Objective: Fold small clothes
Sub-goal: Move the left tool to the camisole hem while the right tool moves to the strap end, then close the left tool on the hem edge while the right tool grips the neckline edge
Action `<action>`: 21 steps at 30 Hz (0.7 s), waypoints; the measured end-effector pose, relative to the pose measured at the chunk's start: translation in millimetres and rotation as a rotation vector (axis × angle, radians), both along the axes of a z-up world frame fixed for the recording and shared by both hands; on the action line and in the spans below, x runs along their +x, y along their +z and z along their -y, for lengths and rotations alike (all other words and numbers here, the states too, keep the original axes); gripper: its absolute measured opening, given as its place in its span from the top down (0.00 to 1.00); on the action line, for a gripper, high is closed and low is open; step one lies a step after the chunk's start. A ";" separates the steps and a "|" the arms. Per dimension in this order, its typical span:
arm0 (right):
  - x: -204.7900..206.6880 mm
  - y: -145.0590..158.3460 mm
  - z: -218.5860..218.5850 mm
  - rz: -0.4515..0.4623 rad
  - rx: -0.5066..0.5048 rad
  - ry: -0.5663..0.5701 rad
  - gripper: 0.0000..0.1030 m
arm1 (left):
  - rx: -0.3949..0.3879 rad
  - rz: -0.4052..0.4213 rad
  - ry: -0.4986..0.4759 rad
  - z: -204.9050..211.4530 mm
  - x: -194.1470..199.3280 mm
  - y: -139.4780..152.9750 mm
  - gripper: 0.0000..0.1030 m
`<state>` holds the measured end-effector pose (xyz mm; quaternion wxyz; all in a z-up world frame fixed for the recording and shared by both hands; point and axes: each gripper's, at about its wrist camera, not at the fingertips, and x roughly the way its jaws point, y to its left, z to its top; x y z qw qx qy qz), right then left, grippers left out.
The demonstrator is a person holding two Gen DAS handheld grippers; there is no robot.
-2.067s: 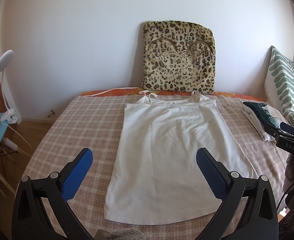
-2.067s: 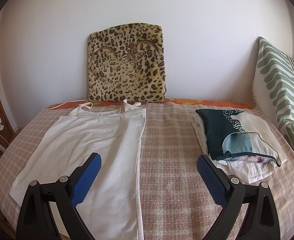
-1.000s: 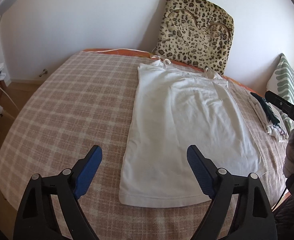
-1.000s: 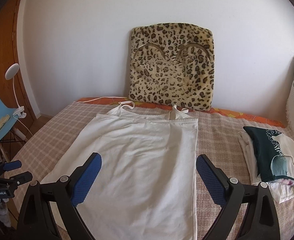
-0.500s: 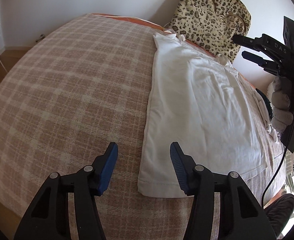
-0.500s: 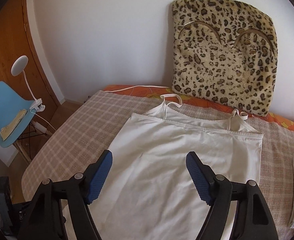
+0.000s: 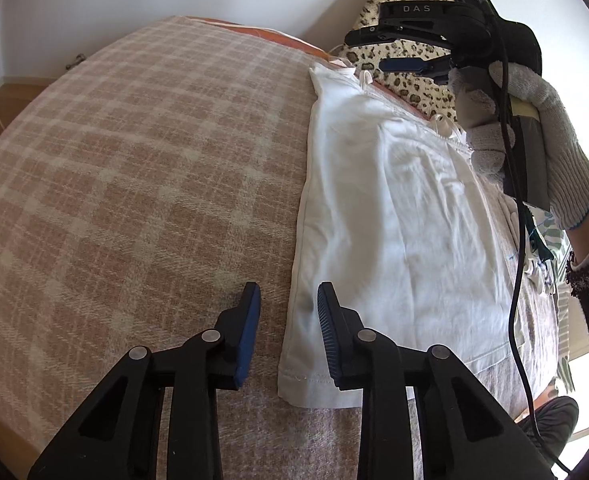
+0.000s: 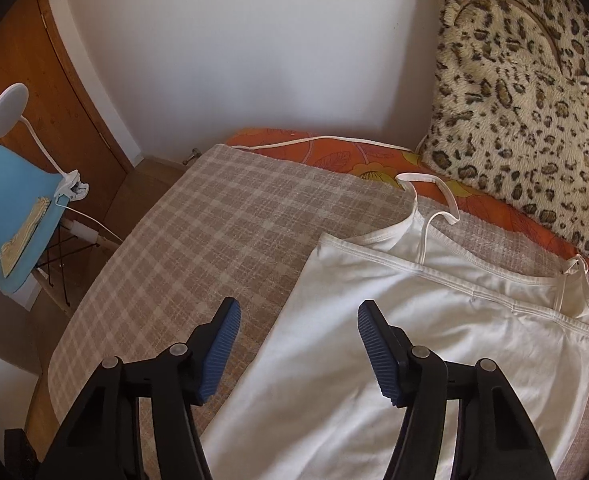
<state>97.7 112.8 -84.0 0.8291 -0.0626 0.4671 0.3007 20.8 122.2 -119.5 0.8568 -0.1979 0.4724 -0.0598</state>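
Two tools are now converged on one long edge of the white camisole point(image 7: 394, 216), which lies flat on the plaid bedspread point(image 7: 134, 160). Compared with a second ago, the left tool point(image 7: 288, 312) has dropped low and narrowed its gap; its blue pads now straddle the side seam near the hem corner at lower centre of its view, partly open, gripping nothing. The right tool point(image 8: 298, 344) has swung across toward the strap end and hovers above the same edge at lower centre of its view, wider open, also empty. Judgement: both are set up to pinch this side edge at hem and top, so the first lengthwise fold has not begun.

Hard to make out: whether the left tool's pads touch the fabric or sit just above it. In the left view the gloved right hand point(image 7: 534, 128) covers the far strap corner, and the stack of other clothes point(image 7: 542, 256) at right is mostly hidden behind the wrist. The leopard cushion point(image 8: 526, 92) is cut off at upper right. The hem lies out of the right view.
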 end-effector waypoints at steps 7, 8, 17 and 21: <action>43.0 -25.9 -36.4 -0.053 -0.084 -0.037 0.47 | -0.036 -0.004 -0.019 0.0 1.8 -2.6 0.89; 48.5 -29.7 -38.8 -0.061 -0.090 -0.049 0.49 | -0.043 -0.007 -0.021 0.1 2.1 -3.2 0.89; 71.3 -61.9 -71.0 -0.066 -0.239 -0.045 0.58 | -0.050 -0.001 -0.030 -2.4 3.9 -4.5 0.93; 74.1 -66.1 -78.9 -0.045 -0.294 -0.038 0.64 | -0.055 0.003 -0.036 -3.4 1.1 -4.3 0.95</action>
